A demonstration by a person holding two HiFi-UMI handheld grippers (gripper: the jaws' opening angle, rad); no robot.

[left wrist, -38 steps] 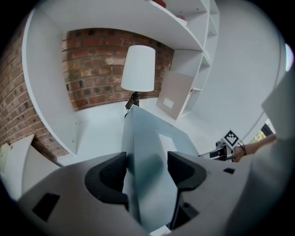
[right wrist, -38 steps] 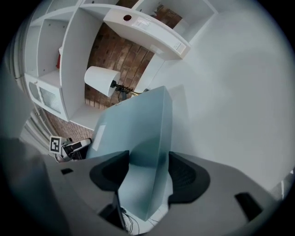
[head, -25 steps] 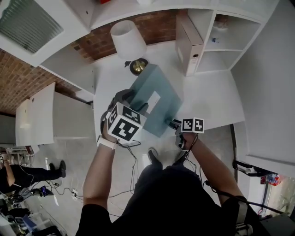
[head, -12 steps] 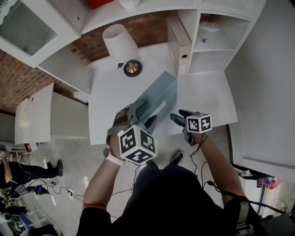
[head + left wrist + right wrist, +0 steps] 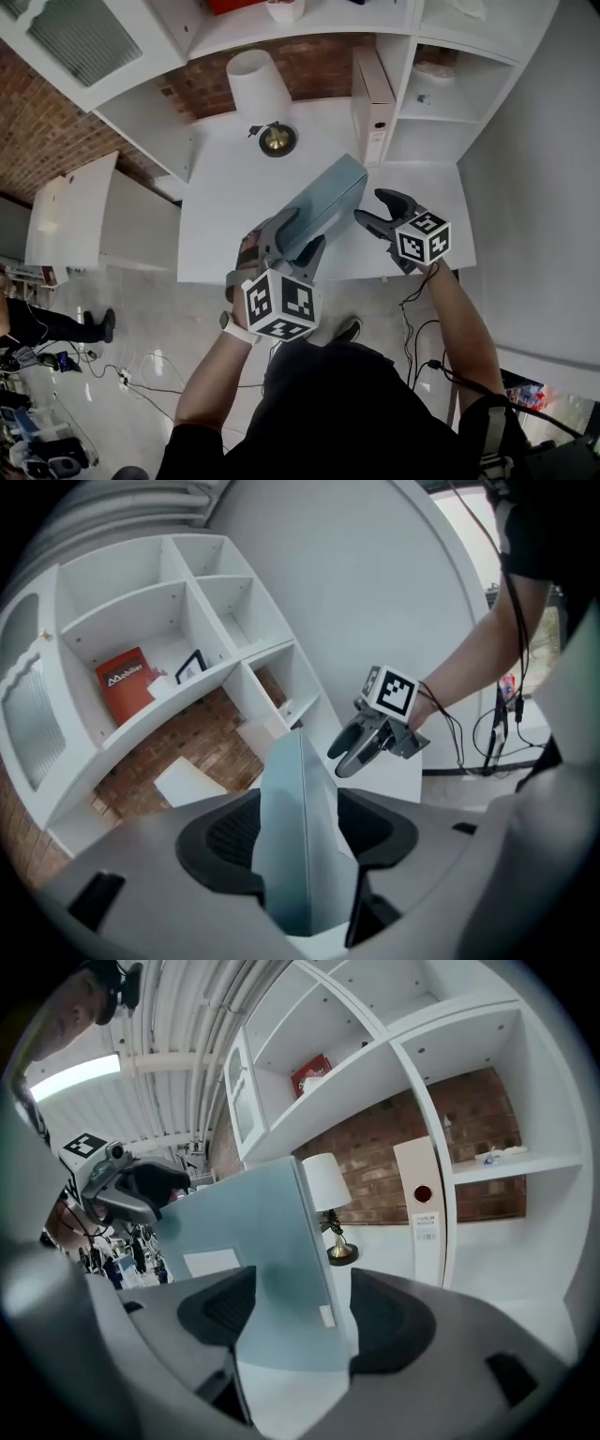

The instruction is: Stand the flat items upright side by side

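A blue-grey binder (image 5: 328, 195) stands on its edge on the white table (image 5: 225, 216), slanting toward the back right. My left gripper (image 5: 302, 230) is shut on its near end, and its jaws have just been closing on the binder (image 5: 298, 808) that fills the gap. My right gripper (image 5: 370, 206) is open just off the binder's right end; its jaws have just been opening. The binder (image 5: 253, 1232) shows between them from beyond, untouched. From the left gripper view the right gripper (image 5: 349, 757) hangs apart from it. A white binder (image 5: 372, 98) stands upright at the back.
A lamp with a white shade (image 5: 261, 86) and brass foot (image 5: 277, 139) stands at the table's back. White shelf compartments (image 5: 441, 103) border the table on the right. A red book (image 5: 124, 682) leans on a higher shelf. The table's front edge runs under my grippers.
The binder has swung from a flat tilt onto its edge. My right gripper has risen, rolled and come off the binder's corner. My left gripper has shifted toward the near end.
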